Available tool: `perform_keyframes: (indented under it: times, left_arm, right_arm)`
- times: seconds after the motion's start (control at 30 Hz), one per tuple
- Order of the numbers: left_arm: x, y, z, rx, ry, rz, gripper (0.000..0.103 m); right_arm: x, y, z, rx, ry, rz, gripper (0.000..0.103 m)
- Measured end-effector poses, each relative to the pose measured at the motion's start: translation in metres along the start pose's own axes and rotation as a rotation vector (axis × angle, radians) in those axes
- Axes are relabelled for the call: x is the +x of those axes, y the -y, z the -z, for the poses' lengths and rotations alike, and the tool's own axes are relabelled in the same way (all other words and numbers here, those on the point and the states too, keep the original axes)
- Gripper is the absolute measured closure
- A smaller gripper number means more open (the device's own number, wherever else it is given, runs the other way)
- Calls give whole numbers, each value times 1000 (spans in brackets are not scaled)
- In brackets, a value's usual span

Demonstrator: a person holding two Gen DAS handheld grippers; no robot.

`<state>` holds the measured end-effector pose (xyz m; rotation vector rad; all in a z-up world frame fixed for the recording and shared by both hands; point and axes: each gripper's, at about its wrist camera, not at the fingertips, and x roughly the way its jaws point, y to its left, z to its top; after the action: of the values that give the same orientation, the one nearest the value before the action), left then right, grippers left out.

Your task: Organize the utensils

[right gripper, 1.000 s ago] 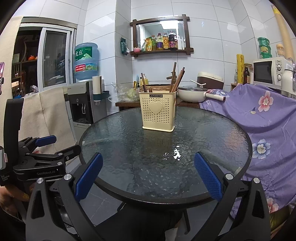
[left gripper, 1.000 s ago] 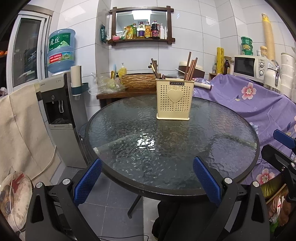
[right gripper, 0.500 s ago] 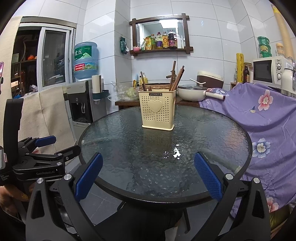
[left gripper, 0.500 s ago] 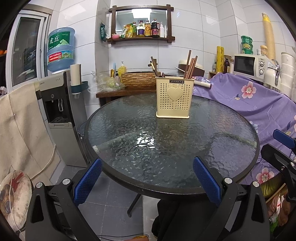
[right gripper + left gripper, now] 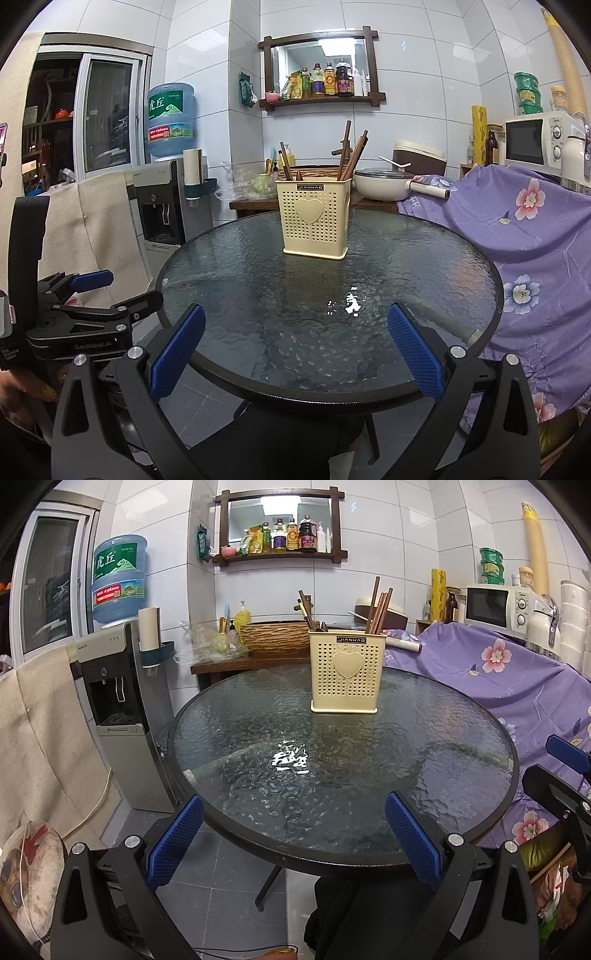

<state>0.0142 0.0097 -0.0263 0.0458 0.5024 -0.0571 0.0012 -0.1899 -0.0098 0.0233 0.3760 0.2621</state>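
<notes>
We hold our left gripper (image 5: pixel 293 834) and our right gripper (image 5: pixel 295 349) at the near edge of a round, black-rimmed table with a rippled glass top (image 5: pixel 369 864). Both sets of blue-padded fingers are spread wide apart with nothing between them. In the right wrist view the left gripper also shows at the left, low beside the table's rim.

The cream, perforated plastic utensil holder with a raised heart on its front (image 5: pixel 346 672) stands upright toward the far side of the table, well apart from both grippers. Dark brown wooden chopsticks (image 5: pixel 378 607) lean out of its right part, and a few darker utensil handles (image 5: pixel 306 609) stick up from its left part.

A purple, flower-printed cloth (image 5: pixel 535 236) is draped just beside the table on the right.
</notes>
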Motion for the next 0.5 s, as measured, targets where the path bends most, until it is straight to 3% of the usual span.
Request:
perform_keyframes:
  times: [0.5]
  left_arm:
    - [3, -1, 1, 3, -4, 0, 6]
  right_arm:
    - [0, 1, 0, 0, -2, 0, 6]
